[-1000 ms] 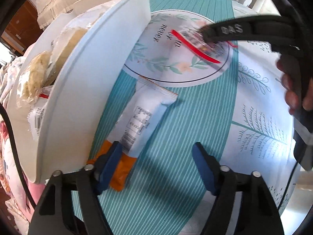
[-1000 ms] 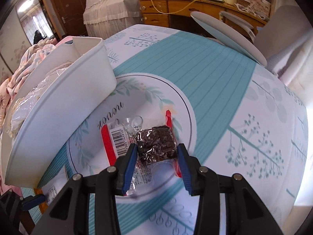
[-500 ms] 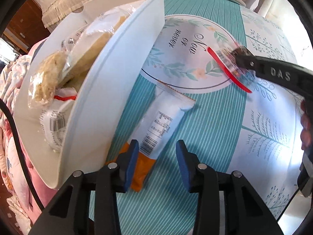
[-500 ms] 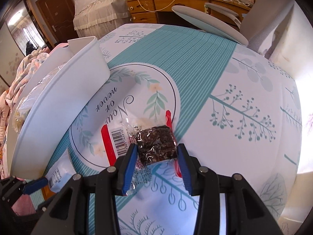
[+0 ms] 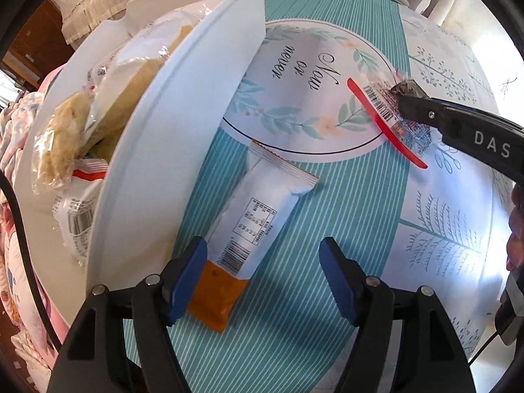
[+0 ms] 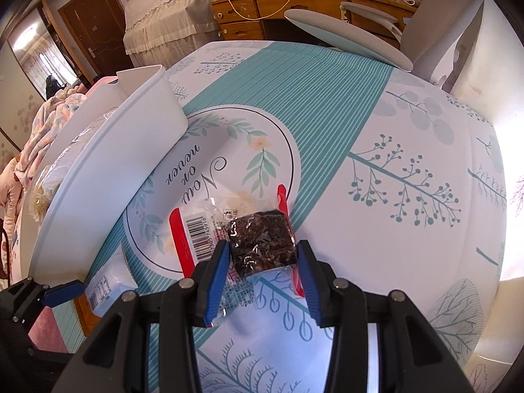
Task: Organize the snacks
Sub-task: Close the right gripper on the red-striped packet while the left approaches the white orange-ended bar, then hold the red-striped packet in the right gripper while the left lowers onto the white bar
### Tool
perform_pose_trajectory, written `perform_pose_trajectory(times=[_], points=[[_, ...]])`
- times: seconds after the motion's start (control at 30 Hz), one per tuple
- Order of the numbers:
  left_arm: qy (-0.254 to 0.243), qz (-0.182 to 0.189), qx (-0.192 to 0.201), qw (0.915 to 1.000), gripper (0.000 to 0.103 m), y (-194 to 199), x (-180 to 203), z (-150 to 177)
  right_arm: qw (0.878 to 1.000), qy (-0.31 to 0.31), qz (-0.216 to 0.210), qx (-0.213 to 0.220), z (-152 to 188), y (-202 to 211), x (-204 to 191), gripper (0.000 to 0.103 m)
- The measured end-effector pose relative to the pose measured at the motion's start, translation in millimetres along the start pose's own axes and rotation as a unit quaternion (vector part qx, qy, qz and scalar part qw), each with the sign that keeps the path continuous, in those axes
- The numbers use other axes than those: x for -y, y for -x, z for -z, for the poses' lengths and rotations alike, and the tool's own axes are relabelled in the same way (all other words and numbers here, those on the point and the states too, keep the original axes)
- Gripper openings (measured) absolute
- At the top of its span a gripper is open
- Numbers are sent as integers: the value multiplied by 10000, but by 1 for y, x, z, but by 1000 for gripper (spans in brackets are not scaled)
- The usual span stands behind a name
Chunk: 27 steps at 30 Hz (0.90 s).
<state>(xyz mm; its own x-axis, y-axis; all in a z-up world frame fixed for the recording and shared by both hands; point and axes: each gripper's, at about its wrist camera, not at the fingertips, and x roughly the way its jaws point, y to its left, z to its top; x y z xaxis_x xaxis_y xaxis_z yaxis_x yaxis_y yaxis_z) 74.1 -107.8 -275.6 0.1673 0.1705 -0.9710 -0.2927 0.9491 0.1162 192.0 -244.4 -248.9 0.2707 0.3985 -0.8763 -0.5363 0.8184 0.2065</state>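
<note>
The left gripper (image 5: 263, 265) hangs over the teal stripe of the tablecloth (image 5: 435, 206), its jaws opening. Half a second ago they had pinched in to a narrow gap; now they stand wide again, about as a second ago. The white bar (image 5: 258, 209) with the orange end lies flat on the cloth just beside the bin (image 5: 170, 150). Its orange end sits by the left pad, and neither pad presses on it. The bar lies where it did before, lengthwise along the stripe, its crimped top end just short of the printed ring.

The right gripper (image 6: 262, 258) is closed on the clear packet (image 6: 258, 245) of dark bits, both blue pads against its sides, the same grip as in both earlier frames. A second ago the packet was inside the printed ring at mid-cloth. Now it hangs over the ring's edge nearest the camera in the right wrist view, where the white tree-print begins. In the left wrist view the packet (image 5: 386, 111) shows at the ring's right edge, clamped at the tip of the black arm.

The bin stands at the cloth's left edge, filled with bagged snacks (image 5: 82, 124).
</note>
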Motion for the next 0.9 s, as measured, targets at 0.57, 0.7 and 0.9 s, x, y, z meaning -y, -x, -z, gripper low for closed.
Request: perform_pose_trajectory(times=[0.57,0.7,0.9], points=[[-364,-260,2,9990,79,-19,21,-8,9999,-110,-71,-56,0,-2,5,42],[-399,-400,27,9984,66,-17,30,-2,9998,-153,-90,-46,-1,0,7,42],[-470,-573,39,9972,42,-9,27,5,9997,-192,-123,-37,-4,3,4,42]])
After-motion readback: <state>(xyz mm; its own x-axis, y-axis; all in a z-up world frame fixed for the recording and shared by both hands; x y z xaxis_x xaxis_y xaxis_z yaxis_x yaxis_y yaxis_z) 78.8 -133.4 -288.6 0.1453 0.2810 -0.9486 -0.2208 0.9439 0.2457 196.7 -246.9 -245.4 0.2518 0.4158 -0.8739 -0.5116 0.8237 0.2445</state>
